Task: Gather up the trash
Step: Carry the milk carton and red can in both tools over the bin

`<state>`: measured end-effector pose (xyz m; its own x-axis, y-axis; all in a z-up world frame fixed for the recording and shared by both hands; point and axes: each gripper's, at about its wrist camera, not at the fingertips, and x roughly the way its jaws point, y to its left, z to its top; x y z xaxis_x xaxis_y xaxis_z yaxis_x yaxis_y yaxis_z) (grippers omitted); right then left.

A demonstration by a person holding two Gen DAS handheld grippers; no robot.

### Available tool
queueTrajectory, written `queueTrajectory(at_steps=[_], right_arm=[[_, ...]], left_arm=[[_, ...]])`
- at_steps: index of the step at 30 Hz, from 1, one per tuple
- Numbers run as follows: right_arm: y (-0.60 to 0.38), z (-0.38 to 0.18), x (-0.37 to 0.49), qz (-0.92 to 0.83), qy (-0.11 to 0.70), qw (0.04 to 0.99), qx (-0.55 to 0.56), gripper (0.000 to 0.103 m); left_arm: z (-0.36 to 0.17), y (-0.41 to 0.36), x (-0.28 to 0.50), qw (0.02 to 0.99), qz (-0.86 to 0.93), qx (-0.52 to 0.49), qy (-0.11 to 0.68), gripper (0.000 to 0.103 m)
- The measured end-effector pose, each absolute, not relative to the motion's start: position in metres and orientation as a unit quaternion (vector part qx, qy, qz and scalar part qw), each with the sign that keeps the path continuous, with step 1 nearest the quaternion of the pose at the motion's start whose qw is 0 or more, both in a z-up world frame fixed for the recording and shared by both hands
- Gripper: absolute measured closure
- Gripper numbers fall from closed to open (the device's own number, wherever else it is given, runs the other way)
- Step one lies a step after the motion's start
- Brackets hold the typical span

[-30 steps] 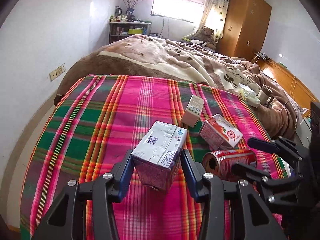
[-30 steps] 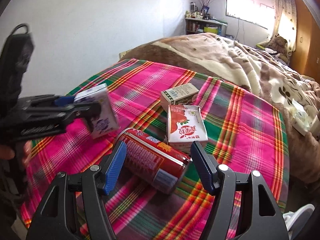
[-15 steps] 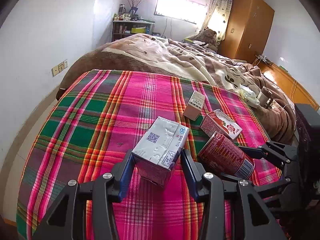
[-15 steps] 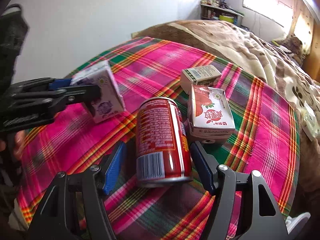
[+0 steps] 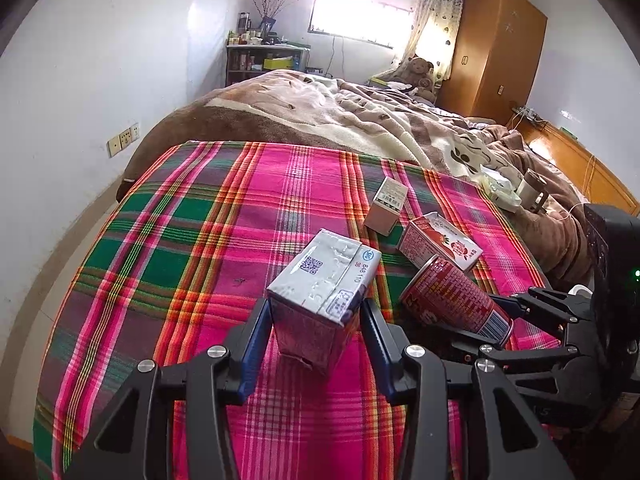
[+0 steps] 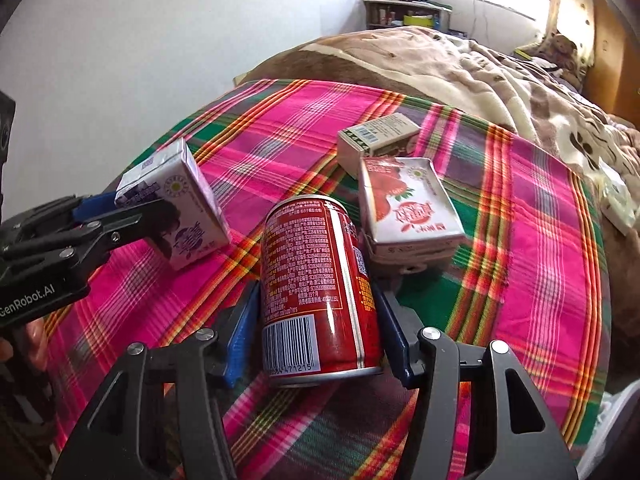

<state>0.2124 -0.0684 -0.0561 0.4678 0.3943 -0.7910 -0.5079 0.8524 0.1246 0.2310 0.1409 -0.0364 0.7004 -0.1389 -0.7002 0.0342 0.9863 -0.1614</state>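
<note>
On the bed, seen from the left wrist, a plaid cloth [image 5: 168, 264] in pink, green and orange covers the near end, with a brown blanket [image 5: 320, 120] heaped behind it. The left tool [image 5: 316, 340] is clamped on a purple milk carton [image 5: 320, 292], its blue pads pressing the carton's two sides, and the carton looks lifted off the cloth and tilted. To the right, the right tool [image 5: 472, 320] holds a red can [image 5: 452, 300] that leans toward the carton. Behind the can a strawberry carton [image 5: 440, 240] lies flat on the cloth, and a small tan box [image 5: 386, 204] lies just beyond it. A wooden wardrobe [image 5: 492, 48] and a shelf [image 5: 264, 60] stand at the far wall.

From the right wrist, the can [image 6: 320, 280] fills the middle, barcode end toward the camera. The right tool [image 6: 316, 332] has just been closing its jaws and now grips the can, both blue pads against its sides. The strawberry carton [image 6: 408, 204] lies just beside the can's upper right, the tan box [image 6: 376, 140] touching its far end. At left the left tool [image 6: 132, 216] holds the milk carton [image 6: 176, 204] above the cloth [image 6: 540, 240]. Part of a hand [image 6: 24, 340] shows at the left edge.
</note>
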Motion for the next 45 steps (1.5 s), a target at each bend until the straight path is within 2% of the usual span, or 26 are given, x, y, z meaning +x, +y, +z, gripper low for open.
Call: queueTrajectory(at_steps=[18, 45], right_arm=[[-0.118, -0.031, 0.178, 0.243, 0.397, 0.885, 0.010, 0.047], [-0.249, -0.010, 0.123, 0.123, 0.339, 0.931, 0.058, 0.047]], left_arm=[[-0.008, 0.106, 0.182, 0.932, -0.069, -0.055, 0.352, 0.058], [0.031, -0.026, 0.138, 0.936, -0.173, -0.012, 0.308, 0.058]])
